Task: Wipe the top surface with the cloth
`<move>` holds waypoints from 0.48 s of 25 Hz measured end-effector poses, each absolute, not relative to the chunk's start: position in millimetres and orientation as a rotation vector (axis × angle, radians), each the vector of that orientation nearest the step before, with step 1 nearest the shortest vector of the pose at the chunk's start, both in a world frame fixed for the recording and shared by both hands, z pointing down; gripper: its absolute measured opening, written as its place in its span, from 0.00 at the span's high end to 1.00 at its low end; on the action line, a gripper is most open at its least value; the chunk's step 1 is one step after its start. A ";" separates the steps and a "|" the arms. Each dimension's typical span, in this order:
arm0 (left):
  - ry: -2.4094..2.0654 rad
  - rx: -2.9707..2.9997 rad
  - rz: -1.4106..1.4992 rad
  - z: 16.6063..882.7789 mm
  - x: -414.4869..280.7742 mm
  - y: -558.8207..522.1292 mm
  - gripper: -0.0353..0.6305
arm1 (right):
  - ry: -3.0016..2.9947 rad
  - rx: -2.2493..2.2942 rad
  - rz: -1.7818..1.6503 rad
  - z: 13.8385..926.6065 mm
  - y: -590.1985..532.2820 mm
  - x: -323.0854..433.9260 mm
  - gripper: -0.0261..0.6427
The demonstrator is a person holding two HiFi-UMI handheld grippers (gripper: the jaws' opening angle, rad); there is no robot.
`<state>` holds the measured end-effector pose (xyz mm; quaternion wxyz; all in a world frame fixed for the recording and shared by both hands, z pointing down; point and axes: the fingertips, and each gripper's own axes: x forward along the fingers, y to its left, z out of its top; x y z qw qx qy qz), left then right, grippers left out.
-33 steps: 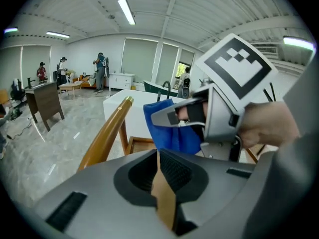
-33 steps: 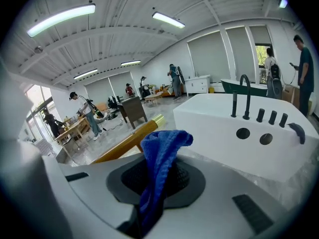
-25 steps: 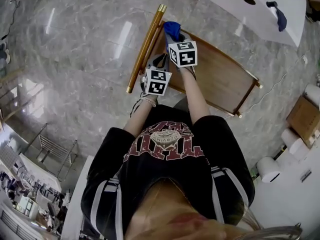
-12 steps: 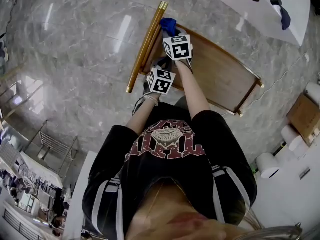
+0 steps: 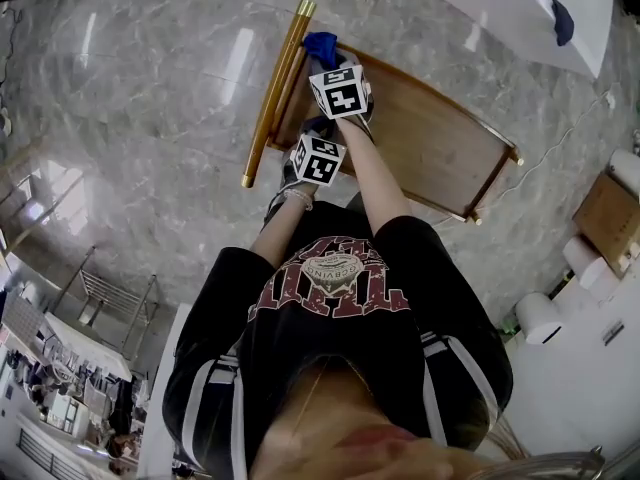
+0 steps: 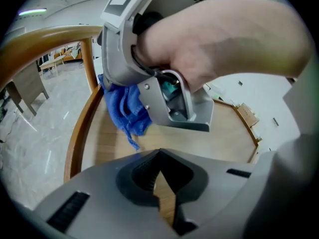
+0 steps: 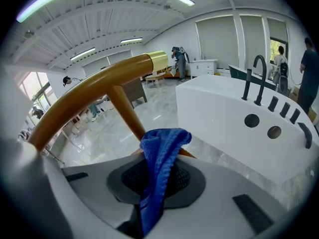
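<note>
The blue cloth hangs bunched from my right gripper, which is shut on it at the far left corner of the wooden top surface. In the right gripper view the cloth is pinched between the jaws of the gripper, under the gold handle bar. My left gripper sits just behind the right one, over the near left edge of the top. In the left gripper view its jaws are shut on nothing, and the cloth dangles onto the wood ahead.
The gold handle bar runs along the top's left end, raised rails edge it. A white tub with black fittings stands beyond. A cardboard box and paper rolls lie at right on the marble floor.
The right gripper has slid the cloth a little farther toward the far left corner by the handle bar. The left gripper followed close behind it.
</note>
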<state>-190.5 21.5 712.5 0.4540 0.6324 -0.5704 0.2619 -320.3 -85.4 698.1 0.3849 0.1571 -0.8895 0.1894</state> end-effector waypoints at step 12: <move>-1.441 1.561 0.684 714.5 -190.9 24.3 0.87 | -2.272 0.404 0.478 695.9 -88.5 -311.7 0.88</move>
